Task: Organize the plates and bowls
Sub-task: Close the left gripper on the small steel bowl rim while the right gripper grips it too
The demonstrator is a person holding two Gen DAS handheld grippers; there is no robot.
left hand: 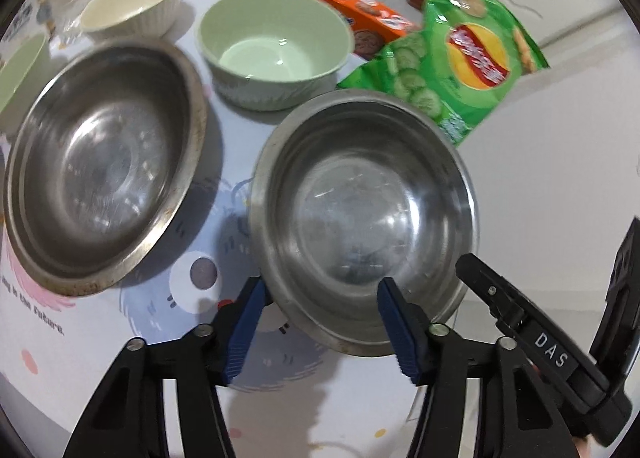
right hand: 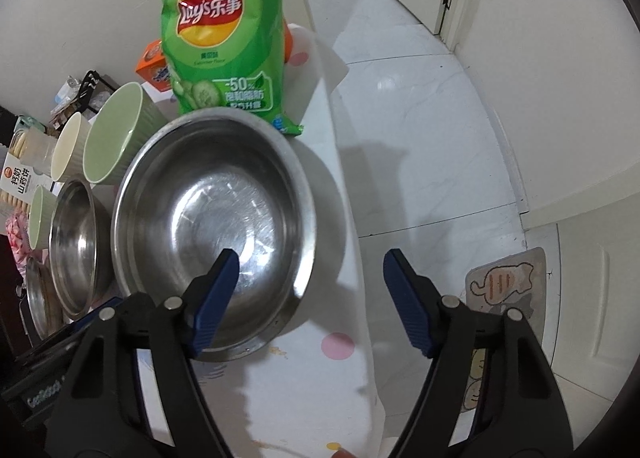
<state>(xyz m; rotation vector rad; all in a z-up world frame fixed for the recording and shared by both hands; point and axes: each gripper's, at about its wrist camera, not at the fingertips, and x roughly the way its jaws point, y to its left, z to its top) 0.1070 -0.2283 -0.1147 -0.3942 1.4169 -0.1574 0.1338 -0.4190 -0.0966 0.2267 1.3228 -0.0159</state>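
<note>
steel bowl (left hand: 362, 217): nearest of the bowls, on the patterned tablecloth (left hand: 192, 338) near the table's edge, upright and empty
left gripper (left hand: 320, 318): jaws partly open, straddling the bowl's near rim – one blue pad outside the wall, the other over the inside; whether the pads press on it i cannot tell
right gripper (right hand: 310, 298): jaws wide apart, one blue finger (right hand: 218, 298) over the bowl's inside, the other out past the rim over the floor; nothing gripped
second steel bowl (left hand: 104, 161): beside the first, apart from it, rim stained
green ribbed bowl (left hand: 276, 53): behind the two steel ones, empty
cream ribbed bowl (left hand: 134, 3): farther back, near the far edge
lay's chip bag (right hand: 222, 37): green – just behind the nearest bowl
orange biscuit box (left hand: 360, 17): beside the bag, at the back
</note>
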